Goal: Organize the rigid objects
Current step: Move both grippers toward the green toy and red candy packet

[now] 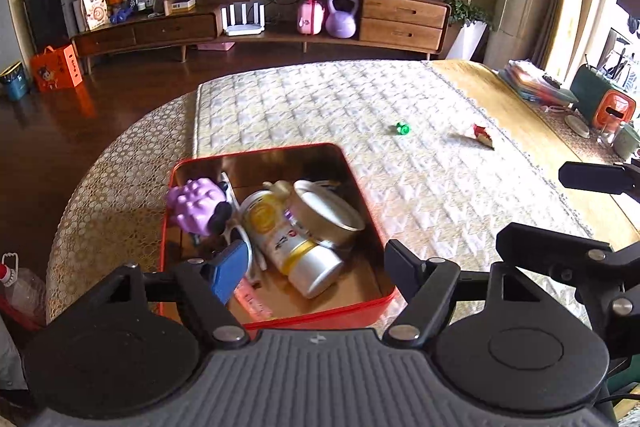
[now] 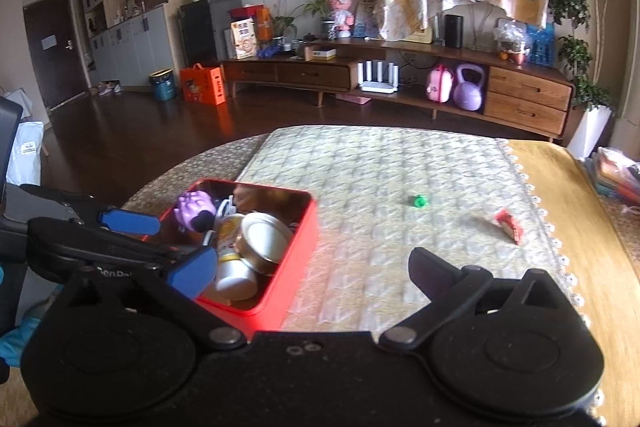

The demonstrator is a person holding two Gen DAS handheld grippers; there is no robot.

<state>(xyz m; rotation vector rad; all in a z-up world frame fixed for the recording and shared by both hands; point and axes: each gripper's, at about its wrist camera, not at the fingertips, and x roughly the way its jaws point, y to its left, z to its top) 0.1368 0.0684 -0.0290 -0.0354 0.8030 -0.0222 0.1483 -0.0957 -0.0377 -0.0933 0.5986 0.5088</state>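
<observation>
A red tin (image 1: 280,313) (image 2: 298,247) stands on the quilted cloth at the near left. It holds a knobbly purple toy (image 1: 196,205) (image 2: 196,205), a white and yellow can (image 1: 288,247) (image 2: 232,259) lying on its side, and a metal bowl (image 1: 326,211) (image 2: 264,237). My left gripper (image 1: 314,259) hangs above the tin, open, with nothing pressed between its pads. My right gripper (image 2: 312,263) is open wide over the tin's right wall and the cloth, holding nothing. A small green piece (image 1: 403,128) (image 2: 420,201) and a red wrapper (image 1: 482,135) (image 2: 508,225) lie farther out on the cloth.
The table (image 2: 568,195) has a yellow runner on its right side, with stacked books (image 1: 532,83) and an orange and green container (image 1: 604,103) at the far right. A plastic bottle (image 1: 20,291) stands off the table's left edge. A wooden sideboard (image 2: 400,67) lines the far wall.
</observation>
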